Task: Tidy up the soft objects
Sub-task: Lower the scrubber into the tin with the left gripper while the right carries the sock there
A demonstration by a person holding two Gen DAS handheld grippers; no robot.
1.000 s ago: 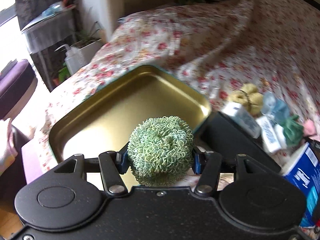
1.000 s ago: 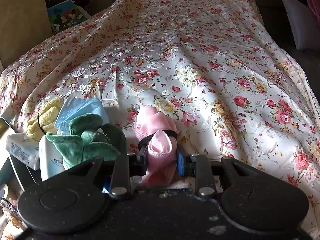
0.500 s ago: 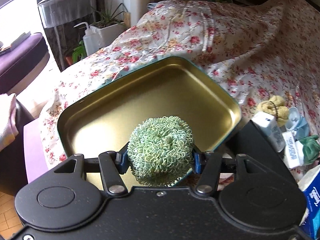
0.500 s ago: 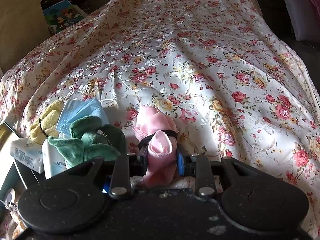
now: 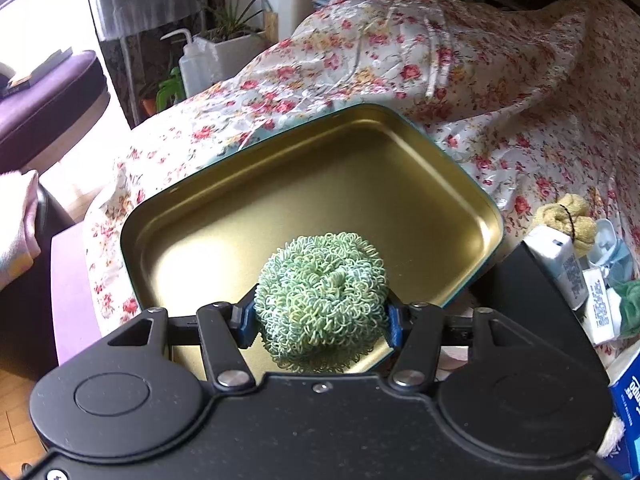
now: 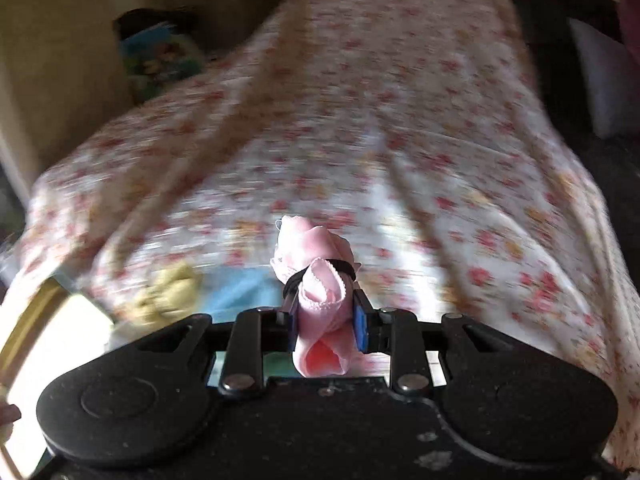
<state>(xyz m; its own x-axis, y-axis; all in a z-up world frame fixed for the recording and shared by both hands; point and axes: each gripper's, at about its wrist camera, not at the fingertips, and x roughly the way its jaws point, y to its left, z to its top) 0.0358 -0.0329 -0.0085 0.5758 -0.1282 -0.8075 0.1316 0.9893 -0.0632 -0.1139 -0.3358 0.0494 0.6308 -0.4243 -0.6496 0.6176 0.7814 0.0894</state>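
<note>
My left gripper (image 5: 320,316) is shut on a round green curly scrubber ball (image 5: 322,296), held just above the near side of a gold tin tray (image 5: 320,176) that lies on the floral bedspread (image 5: 480,80). My right gripper (image 6: 326,324) is shut on a pink cloth bundle (image 6: 316,276) tied with a black band, lifted clear of the bedspread (image 6: 380,120). The right wrist view is blurred. Below the pink bundle lie a yellow bundle (image 6: 172,292) and a light blue mask (image 6: 244,288).
Right of the tray sit a yellow cloth bundle (image 5: 568,220), tissue packs (image 5: 560,256), a green cloth (image 5: 632,304) and a blue box (image 5: 628,392). Past the bed's left edge stand a squeeze bottle (image 5: 192,64), potted plants (image 5: 228,36) and a purple seat (image 5: 48,96).
The left gripper moved over the tray with the scrubber ball, so the tray now fills more of its view. The right gripper rose sharply, lifting the pink bundle off the bedspread.
</note>
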